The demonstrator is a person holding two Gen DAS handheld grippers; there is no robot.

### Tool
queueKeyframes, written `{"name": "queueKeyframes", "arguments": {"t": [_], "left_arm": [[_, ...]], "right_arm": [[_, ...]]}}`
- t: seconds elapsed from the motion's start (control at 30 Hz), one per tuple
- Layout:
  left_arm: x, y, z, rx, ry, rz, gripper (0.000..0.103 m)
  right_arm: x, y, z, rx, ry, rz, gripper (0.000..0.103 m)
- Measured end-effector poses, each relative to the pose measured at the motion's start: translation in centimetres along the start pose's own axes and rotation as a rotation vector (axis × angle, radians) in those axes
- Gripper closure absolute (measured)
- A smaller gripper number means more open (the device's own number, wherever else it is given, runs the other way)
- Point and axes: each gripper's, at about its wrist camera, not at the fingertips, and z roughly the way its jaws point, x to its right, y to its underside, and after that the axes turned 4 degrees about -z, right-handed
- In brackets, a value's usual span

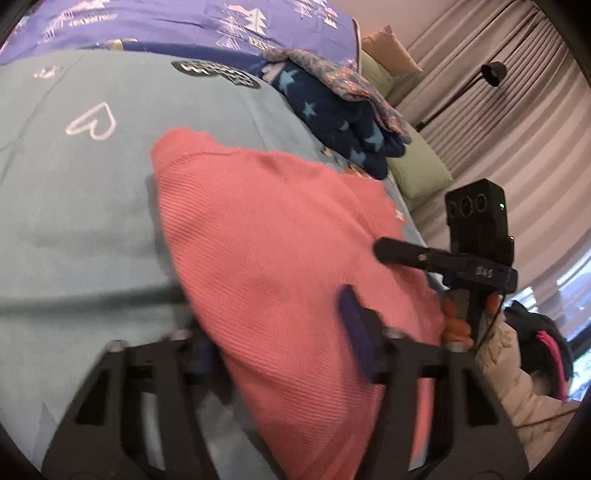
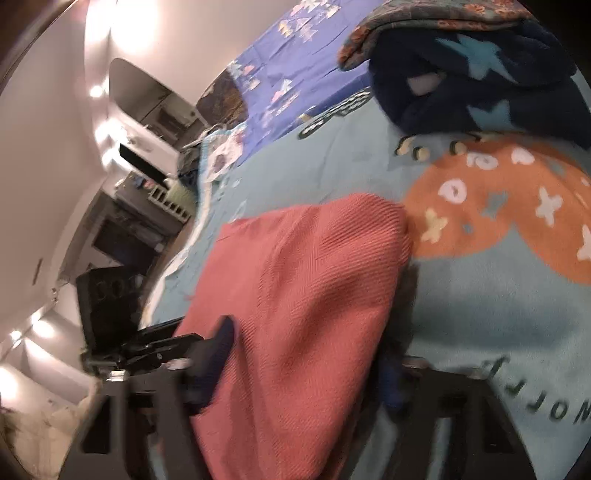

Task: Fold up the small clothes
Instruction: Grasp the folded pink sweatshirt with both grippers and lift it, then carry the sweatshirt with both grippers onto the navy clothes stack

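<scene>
A coral-pink ribbed garment (image 1: 266,236) lies on the light-blue bedspread (image 1: 74,206); it also shows in the right wrist view (image 2: 306,280). My left gripper (image 1: 284,332) has the garment's near edge draped between its fingers, one blue pad (image 1: 354,328) on top, the other finger under the cloth. My right gripper (image 2: 306,369) likewise has cloth between its fingers, the left finger (image 2: 214,358) on top, the right one half hidden. The right gripper appears in the left wrist view (image 1: 406,254) at the garment's right edge. The left gripper appears in the right wrist view (image 2: 155,343).
A dark-blue star blanket (image 1: 343,122) under a floral cloth (image 1: 340,77) is piled at the far right of the bed, also in the right wrist view (image 2: 480,74). A purple sheet (image 1: 166,22) lies beyond. Green pillow (image 1: 417,166), curtains (image 1: 498,110) and a lamp (image 1: 493,72) stand to the right.
</scene>
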Motion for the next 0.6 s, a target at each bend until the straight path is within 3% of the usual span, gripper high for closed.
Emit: {"name": "queueKeyframes", "arguments": {"t": [0.03, 0.13, 0.3, 0.6], "left_arm": [[-0.2, -0.2, -0.1, 0.003, 0.003, -0.012, 0.064], [0.2, -0.5, -1.1, 0.028, 0.008, -0.011, 0.073], [4.8, -0.4, -3.5, 0.113, -0.073, 0.151, 0.074], [14.1, -2.2, -10.4, 0.255, 0.001, 0.347, 0.074]], "right_arm": [[0.1, 0.1, 0.1, 0.002, -0.008, 0.016, 0.07], [-0.8, 0.4, -1.0, 0.056, 0.005, 0.019, 0.082], [-5.0, 0.6, -3.9, 0.141, 0.105, -0.073, 0.082], [-11.9, 1.8, -14.5, 0.387, 0.187, -0.156, 0.082]]}}
